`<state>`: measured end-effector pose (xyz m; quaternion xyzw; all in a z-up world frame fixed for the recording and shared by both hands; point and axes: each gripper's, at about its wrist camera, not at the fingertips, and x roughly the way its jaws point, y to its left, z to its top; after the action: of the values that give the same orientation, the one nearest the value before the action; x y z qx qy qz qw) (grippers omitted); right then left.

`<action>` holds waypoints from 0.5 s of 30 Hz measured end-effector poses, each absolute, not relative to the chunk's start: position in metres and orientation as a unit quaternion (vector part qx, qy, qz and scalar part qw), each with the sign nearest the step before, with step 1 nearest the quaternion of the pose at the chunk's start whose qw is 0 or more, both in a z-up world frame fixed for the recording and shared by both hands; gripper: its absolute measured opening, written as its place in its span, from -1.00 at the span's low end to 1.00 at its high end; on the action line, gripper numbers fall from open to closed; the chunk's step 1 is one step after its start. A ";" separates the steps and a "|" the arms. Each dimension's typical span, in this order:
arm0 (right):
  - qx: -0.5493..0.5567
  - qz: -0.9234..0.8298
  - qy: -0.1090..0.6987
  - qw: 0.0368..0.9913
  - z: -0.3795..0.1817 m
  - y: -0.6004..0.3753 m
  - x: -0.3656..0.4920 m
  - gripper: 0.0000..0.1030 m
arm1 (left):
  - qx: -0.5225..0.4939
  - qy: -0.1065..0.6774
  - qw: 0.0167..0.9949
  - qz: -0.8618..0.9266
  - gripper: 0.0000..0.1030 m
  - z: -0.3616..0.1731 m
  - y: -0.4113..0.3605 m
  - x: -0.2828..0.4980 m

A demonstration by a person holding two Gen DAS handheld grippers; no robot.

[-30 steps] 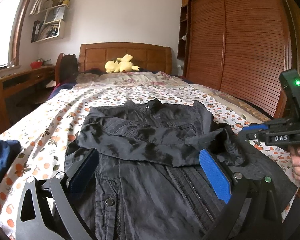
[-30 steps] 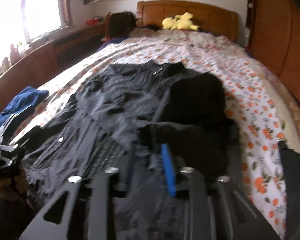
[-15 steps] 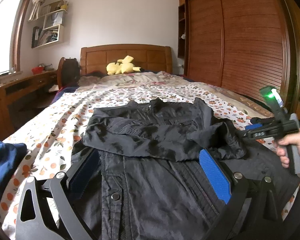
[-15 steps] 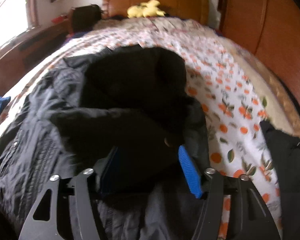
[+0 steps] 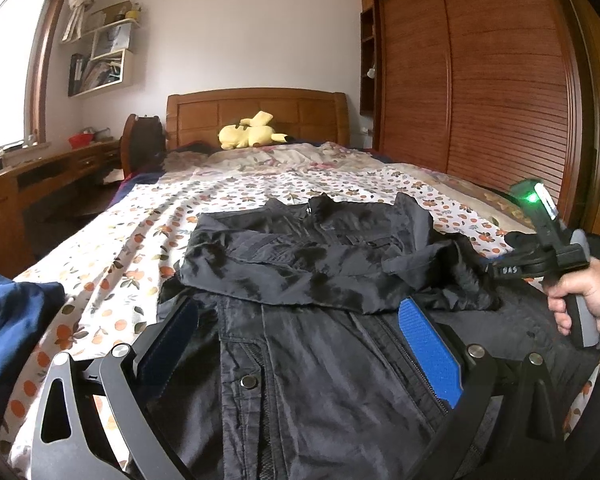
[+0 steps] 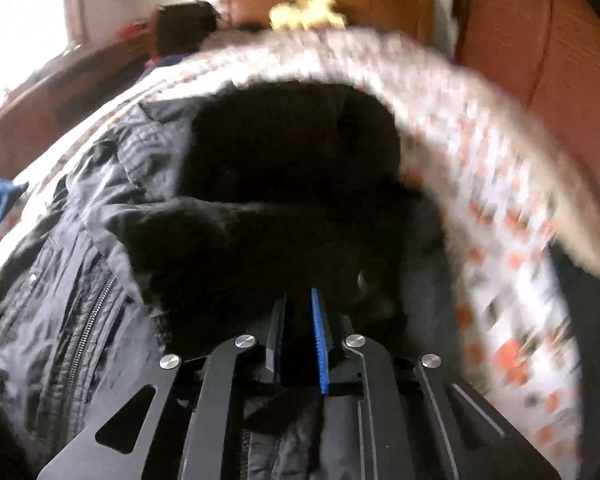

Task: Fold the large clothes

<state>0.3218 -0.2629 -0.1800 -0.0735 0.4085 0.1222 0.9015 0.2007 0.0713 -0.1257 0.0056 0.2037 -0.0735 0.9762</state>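
Observation:
A black jacket (image 5: 320, 340) lies front up on the floral bedspread (image 5: 148, 216), with one sleeve (image 5: 284, 272) folded across its chest. My left gripper (image 5: 296, 320) is open and empty, hovering over the jacket's lower front. My right gripper (image 6: 298, 312) is at the jacket's right side, its blue pads nearly together on a bunched black sleeve (image 6: 260, 248). It also shows in the left wrist view (image 5: 548, 248), held in a hand at the jacket's right edge. The right wrist view is blurred.
A yellow plush toy (image 5: 252, 134) lies by the wooden headboard. A blue garment (image 5: 8, 320) lies at the bed's left edge. Wooden wardrobe doors (image 5: 480, 92) stand to the right, a desk (image 5: 40, 176) to the left.
My right gripper went from shut to open and back to shut on the jacket's right sleeve, nearer the jacket's right side. My left gripper stayed open over the jacket.

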 end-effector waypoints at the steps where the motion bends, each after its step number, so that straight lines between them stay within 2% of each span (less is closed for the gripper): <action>1: -0.076 0.128 0.395 0.906 -0.170 -0.260 0.319 -0.86 | 0.005 0.203 0.976 -0.073 0.96 -0.126 0.072 0.200; 15: -0.124 0.176 0.271 0.938 -0.053 -0.195 0.322 -0.90 | 0.003 0.197 0.979 -0.056 0.96 -0.120 0.084 0.191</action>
<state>0.3216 -0.1951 -0.0530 -0.1242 0.2714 0.1764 0.9380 0.1908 0.0840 -0.1204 0.0034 0.1973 -0.0560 0.9787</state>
